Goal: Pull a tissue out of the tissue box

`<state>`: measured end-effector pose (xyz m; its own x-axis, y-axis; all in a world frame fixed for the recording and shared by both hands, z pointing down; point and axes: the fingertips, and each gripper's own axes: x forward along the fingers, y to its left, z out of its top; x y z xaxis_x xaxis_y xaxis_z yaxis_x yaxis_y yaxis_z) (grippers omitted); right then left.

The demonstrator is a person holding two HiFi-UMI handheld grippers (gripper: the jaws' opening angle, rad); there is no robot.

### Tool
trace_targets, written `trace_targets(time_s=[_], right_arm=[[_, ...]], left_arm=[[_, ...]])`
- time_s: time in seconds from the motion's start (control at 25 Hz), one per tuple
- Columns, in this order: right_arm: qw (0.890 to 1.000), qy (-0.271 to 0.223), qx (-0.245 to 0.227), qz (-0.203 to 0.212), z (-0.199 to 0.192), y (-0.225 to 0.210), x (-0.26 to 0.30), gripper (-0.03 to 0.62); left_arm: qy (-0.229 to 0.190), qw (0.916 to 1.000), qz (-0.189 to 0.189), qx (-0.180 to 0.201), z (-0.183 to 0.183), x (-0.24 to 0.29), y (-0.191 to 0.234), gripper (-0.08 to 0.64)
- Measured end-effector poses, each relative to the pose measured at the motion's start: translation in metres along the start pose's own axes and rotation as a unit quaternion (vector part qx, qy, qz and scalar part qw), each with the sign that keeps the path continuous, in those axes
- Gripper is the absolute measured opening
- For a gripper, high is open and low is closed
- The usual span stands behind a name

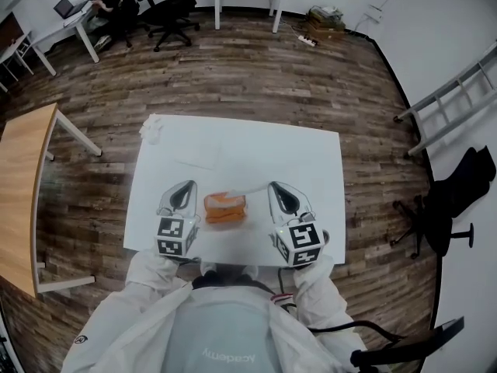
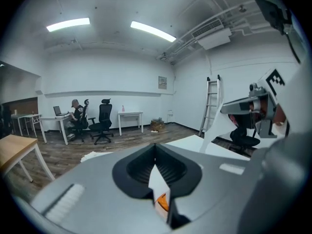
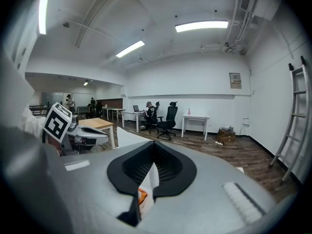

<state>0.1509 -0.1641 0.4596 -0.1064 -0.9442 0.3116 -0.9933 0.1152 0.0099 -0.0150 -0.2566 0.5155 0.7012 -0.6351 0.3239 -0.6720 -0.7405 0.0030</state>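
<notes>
The orange tissue box (image 1: 225,208) lies near the front of the white table (image 1: 311,162), between my two grippers. My right gripper (image 1: 275,186) is to the right of the box and shut on a white tissue (image 1: 253,189) that stretches back to the box. In the left gripper view that tissue (image 2: 222,128) hangs as a sheet from the right gripper (image 2: 235,106). My left gripper (image 1: 188,185) hovers to the left of the box with its jaws together. Through the slit below each pair of jaws I see a bit of white and the orange box (image 2: 163,204) (image 3: 141,196).
A crumpled tissue (image 1: 151,128) lies at the table's far left corner. A wooden table (image 1: 23,185) stands to the left, a ladder (image 1: 450,103) leans at the right wall, and a black chair (image 1: 443,208) is at the right. A person sits at a desk (image 1: 78,22) far back.
</notes>
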Motion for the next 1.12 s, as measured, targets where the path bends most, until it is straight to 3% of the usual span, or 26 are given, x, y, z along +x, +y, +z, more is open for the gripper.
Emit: trace_targets(time_s=[0.44, 1.12], right_arm=[[0.999, -0.016, 0.02, -0.034, -0.001, -0.024, -0.01, 0.0], [0.997, -0.033, 0.038, -0.058, 0.003, -0.042, -0.017, 0.0]], left_arm=[[-0.038, 0.999, -0.004, 0.024, 0.044, -0.006, 0.0, 0.0], [-0.053, 0.9982, -0.003, 0.029, 0.062, -0.002, -0.001, 0.0]])
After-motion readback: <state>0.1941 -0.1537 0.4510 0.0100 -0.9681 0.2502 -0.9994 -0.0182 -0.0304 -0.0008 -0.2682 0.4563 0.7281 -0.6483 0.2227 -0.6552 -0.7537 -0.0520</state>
